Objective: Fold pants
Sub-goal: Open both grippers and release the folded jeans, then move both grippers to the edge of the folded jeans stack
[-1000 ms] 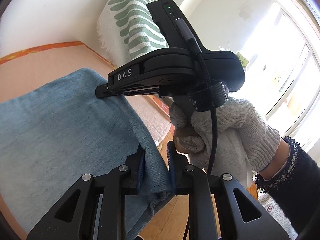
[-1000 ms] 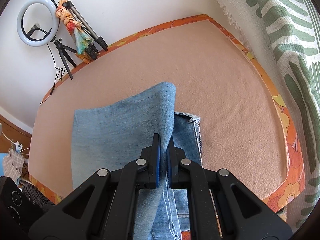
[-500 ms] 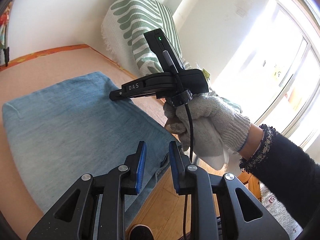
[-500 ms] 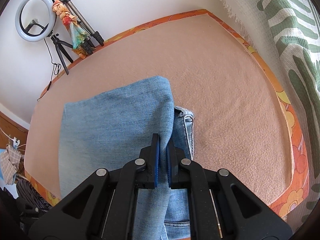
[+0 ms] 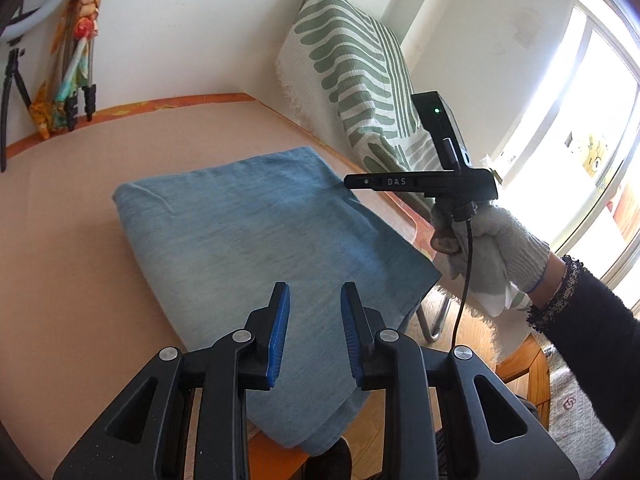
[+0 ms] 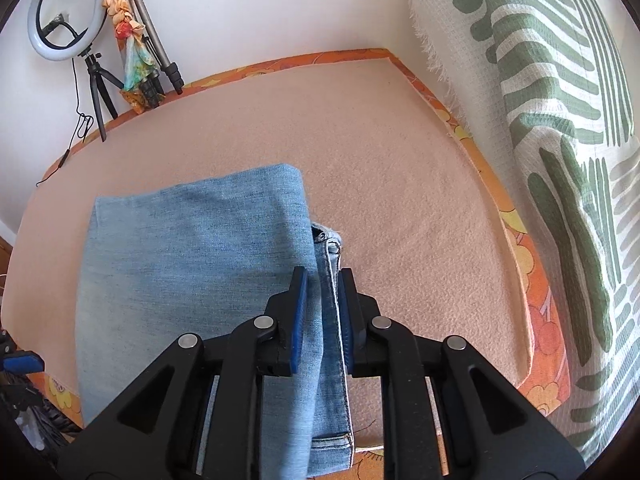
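Observation:
The blue denim pants [image 5: 256, 248] lie folded flat on the peach-covered bed [image 5: 80, 240], their near end hanging over the bed's edge. My left gripper [image 5: 314, 300] is open and empty, above the pants. In the right wrist view the pants [image 6: 192, 248] lie folded, with the waistband [image 6: 330, 248] peeking out at the right edge. My right gripper [image 6: 323, 280] is open, its jaws either side of that right edge without clamping it. In the left wrist view the right gripper's body [image 5: 420, 182], in a gloved hand, sits past the pants' right side.
A green-and-white patterned throw [image 6: 560, 140] hangs along the bed's right side. A ring light [image 6: 66, 10] and tripods [image 6: 156, 52] stand at the far left by the white wall. An orange floral border [image 6: 536, 320] edges the bed. A bright window [image 5: 580, 140] and wooden floor [image 5: 460, 332] lie right.
Both grippers let go of the pants: the left opened and drew back upward, then the right opened. The top layer now lies flat on the bed.

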### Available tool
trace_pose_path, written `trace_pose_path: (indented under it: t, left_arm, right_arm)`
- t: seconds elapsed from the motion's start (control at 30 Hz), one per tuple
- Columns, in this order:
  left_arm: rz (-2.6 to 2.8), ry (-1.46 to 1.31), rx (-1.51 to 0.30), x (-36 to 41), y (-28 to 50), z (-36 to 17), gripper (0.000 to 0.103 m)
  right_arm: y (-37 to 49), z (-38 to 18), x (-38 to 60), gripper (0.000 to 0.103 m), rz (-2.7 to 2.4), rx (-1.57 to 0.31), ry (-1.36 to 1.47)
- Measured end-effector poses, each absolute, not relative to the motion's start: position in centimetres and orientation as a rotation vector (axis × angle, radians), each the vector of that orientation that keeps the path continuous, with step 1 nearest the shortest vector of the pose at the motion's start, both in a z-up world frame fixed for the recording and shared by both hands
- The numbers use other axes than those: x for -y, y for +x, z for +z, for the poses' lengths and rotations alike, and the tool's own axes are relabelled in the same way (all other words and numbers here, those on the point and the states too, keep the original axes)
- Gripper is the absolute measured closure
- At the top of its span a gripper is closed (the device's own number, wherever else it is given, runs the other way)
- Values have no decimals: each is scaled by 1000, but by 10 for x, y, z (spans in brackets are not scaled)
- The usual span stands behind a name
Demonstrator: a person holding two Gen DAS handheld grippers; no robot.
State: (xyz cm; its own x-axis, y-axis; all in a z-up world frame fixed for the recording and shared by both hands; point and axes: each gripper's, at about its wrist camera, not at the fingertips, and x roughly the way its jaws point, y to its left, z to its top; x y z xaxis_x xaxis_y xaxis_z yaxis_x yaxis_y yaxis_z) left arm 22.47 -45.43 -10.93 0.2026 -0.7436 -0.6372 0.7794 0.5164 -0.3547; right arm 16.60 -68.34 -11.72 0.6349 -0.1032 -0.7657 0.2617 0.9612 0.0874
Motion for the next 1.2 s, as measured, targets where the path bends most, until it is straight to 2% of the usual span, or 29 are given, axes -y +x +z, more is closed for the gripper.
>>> trace_pose_path:
  t: [0.13,0.17,0.27,0.4,0.83,1.0,1.2]
  left_arm:
    - [-1003,66,-875,445,237,-117,76]
    - [-986,71,-881,443,240,-119,76]
    - [-938,85,-895,441,245,-123,67]
    - [-892,96,-921,440,248,-129,51]
    - [-767,66,-999,433,263,-143,37]
    - [-761,-14,-1059,428,271,-151,36]
    - [-772,-152,-1126,420,282,-161,36]
  right_arm:
    - [147,-103,670,84,-130,-818,238]
    - [145,-103,665,80,-106,-829,235]
    - [141,-109,652,54,-94,-853,197]
    - [140,-121,650,39,-86,-888,202]
    - [140,-130,669,28,-83,-908,268]
    - [144,-134,678,21,-67,-907,317]
    - [151,-143,691,20,-32,-920,381]
